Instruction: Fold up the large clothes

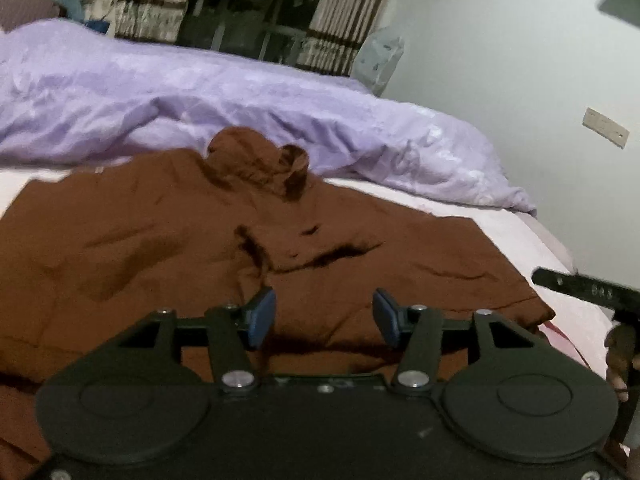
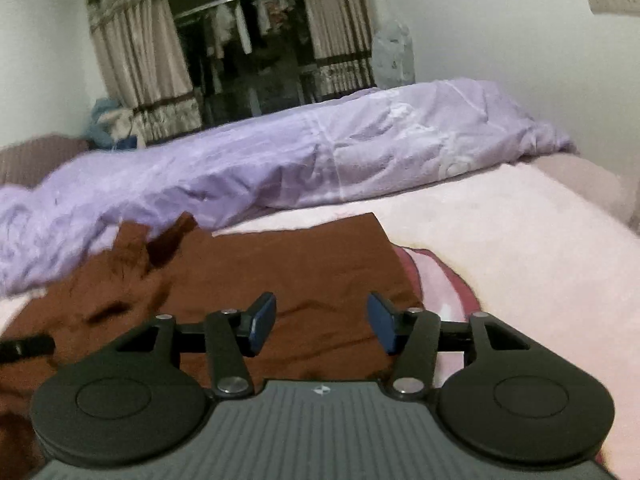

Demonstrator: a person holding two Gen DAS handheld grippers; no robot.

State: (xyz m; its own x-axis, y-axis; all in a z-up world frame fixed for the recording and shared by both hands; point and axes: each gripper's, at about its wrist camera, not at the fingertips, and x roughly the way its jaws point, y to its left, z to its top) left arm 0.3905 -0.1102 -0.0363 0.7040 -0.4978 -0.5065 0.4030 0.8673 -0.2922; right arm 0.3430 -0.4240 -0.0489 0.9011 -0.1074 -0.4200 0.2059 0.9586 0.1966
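Left wrist view: your left gripper [image 1: 324, 318] is held above the brown garment [image 1: 168, 240], its blue pads [image 1: 262, 316] spread wide with nothing between them. The garment lies mostly flat across the pink bed sheet [image 1: 532, 240], with a bunched, raised fold [image 1: 276, 168] at its far edge, next to the purple duvet [image 1: 200, 92]. That duvet is heaped along the far side of the bed. A loose flap of cloth sits rumpled near the garment's middle. At the right edge a dark bar of your other tool [image 1: 580, 286] enters the frame; blur hides its detail.

Right wrist view: your right gripper [image 2: 322, 322] also stands open, pads apart and empty, above the garment's [image 2: 288, 264] right-hand portion. The garment's right edge runs straight beside bare pink sheet [image 2: 500, 248], and its far-left part is crumpled upward against the duvet [image 2: 280, 160]. Striped curtains [image 2: 136, 52] frame a dark window [image 2: 248, 52] behind the bed.
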